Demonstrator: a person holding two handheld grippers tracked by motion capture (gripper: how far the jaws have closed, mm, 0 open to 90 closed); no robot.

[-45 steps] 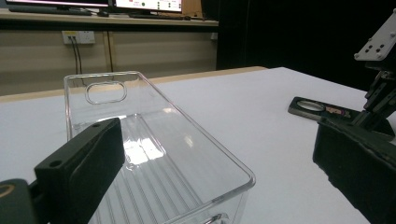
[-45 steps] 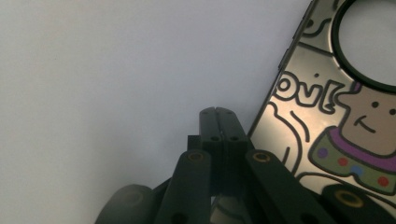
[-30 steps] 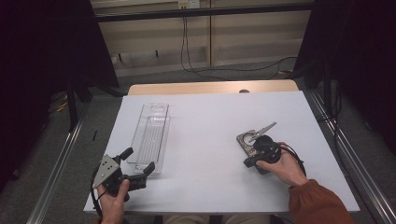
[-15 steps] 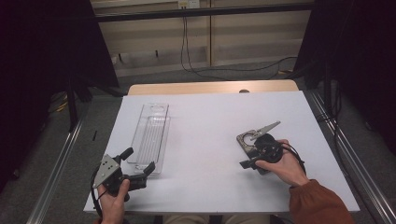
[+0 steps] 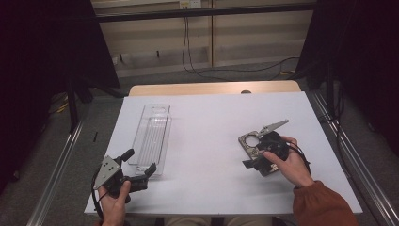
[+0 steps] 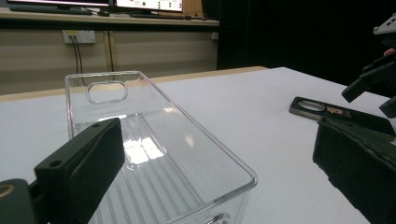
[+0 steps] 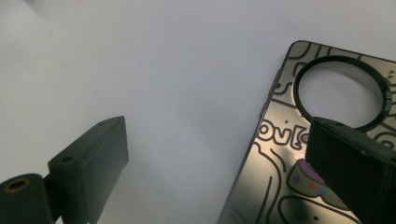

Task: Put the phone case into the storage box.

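Observation:
A clear plastic tray [image 5: 153, 136] lies lengthwise on the white table [image 5: 211, 117], left of centre. My left gripper [image 5: 139, 160] stands open at the tray's near end, its jaws wide on either side of the near wall [image 6: 205, 186]. On the right lies a flat dark patterned card [image 5: 246, 141] with a round lens [image 7: 341, 93] in it. My right gripper [image 5: 251, 153] hovers over this card [image 7: 280, 154]. Its jaws have just been opening and now stand wide apart. The card's left edge runs between them, and neither pad presses on it.
The table's far edge meets a wooden strip [image 5: 211, 88]. Metal rails [image 5: 61, 160] run along both sides of the table. Cables [image 5: 188, 47] hang on the far wall. In the left gripper view the right gripper [image 6: 373, 79] shows beyond the card [image 6: 336, 112].
The right gripper's jaws have spread apart over the card, and the hand has shifted only slightly. The left gripper and the tray have stayed put.

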